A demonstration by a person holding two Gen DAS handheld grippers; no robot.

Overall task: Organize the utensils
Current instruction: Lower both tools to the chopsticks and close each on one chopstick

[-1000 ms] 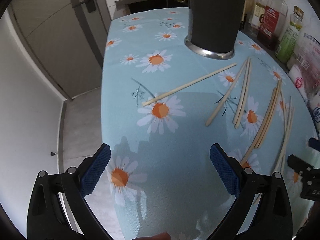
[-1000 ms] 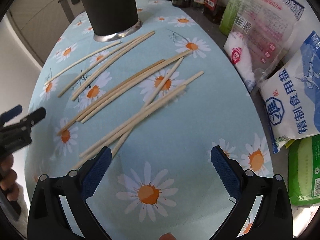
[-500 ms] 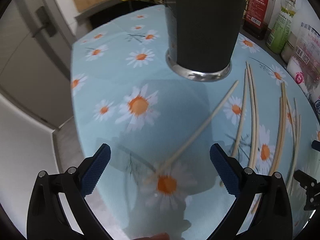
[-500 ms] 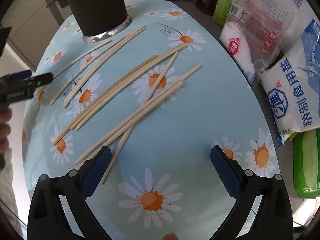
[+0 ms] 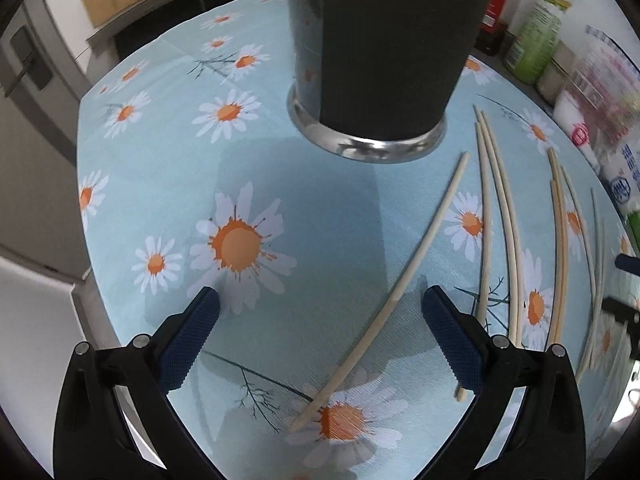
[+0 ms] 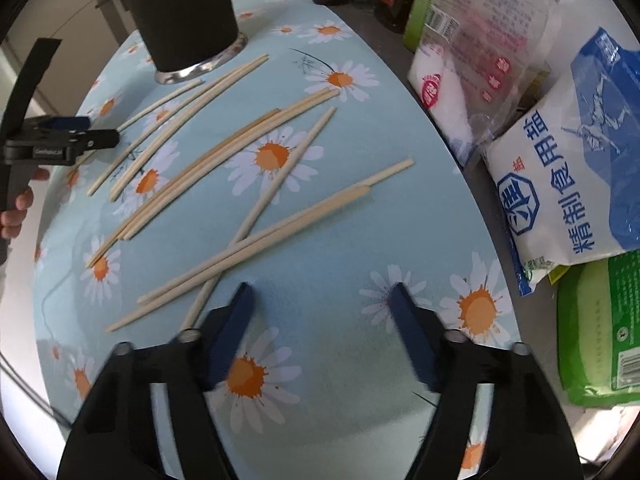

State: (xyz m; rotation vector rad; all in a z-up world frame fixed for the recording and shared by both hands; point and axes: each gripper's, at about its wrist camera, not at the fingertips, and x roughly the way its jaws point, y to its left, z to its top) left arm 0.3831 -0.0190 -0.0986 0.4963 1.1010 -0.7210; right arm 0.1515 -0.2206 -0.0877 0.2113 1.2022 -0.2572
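Several pale wooden chopsticks (image 6: 256, 148) lie scattered on the daisy tablecloth (image 6: 360, 240). A black holder cup (image 5: 384, 52) with a steel base stands at the back; it also shows in the right wrist view (image 6: 184, 12). My left gripper (image 5: 318, 320) is open and empty, low over the cloth, with one chopstick (image 5: 404, 280) running between its fingers toward the cup. My right gripper (image 6: 324, 312) is open and empty, its left finger near the ends of the nearest chopsticks (image 6: 256, 240). The left gripper shows in the right wrist view (image 6: 84, 132).
Salt and sugar bags (image 6: 576, 176) and a green pack (image 6: 600, 336) crowd the right side. Bottles (image 5: 536, 32) stand at the back right. The table edge drops to the floor on the left (image 5: 80, 184), near a door (image 5: 28, 60).
My left gripper has moved forward toward the cup and lowered over the leftmost chopstick. My right gripper has moved forward toward the near chopsticks and its jaws have narrowed a little.
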